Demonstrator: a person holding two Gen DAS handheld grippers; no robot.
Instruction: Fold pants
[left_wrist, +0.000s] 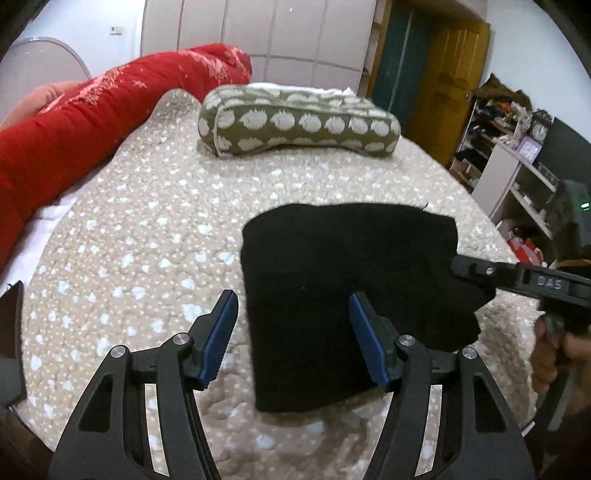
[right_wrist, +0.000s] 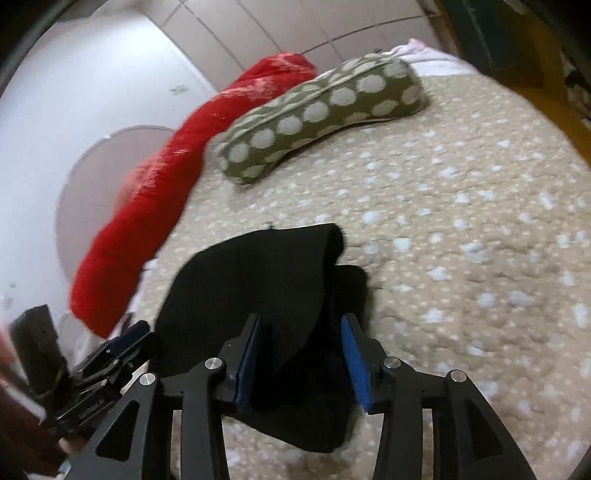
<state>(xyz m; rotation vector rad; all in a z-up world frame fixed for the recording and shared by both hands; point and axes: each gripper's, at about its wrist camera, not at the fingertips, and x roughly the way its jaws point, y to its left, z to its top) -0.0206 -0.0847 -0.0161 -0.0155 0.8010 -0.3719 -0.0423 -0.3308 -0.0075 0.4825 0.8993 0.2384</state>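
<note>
Spotted pillow and red quilt beyond us, folded black pants on the bedspread — our left gripper fingers apart, right gripper fingers apart astride the cloth.

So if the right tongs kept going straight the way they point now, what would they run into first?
Most likely the folded black pants. The right tongs stand open and point down at the raised fold, which already sits between the blue pads. Beyond lies the spotted beige bedspread, though depth is hard to judge.

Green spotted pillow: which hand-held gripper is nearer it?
Hard to call; neither is close. The left hand-held gripper and the right hand-held gripper both hang open over the black pants, well short of the pillow.
</note>
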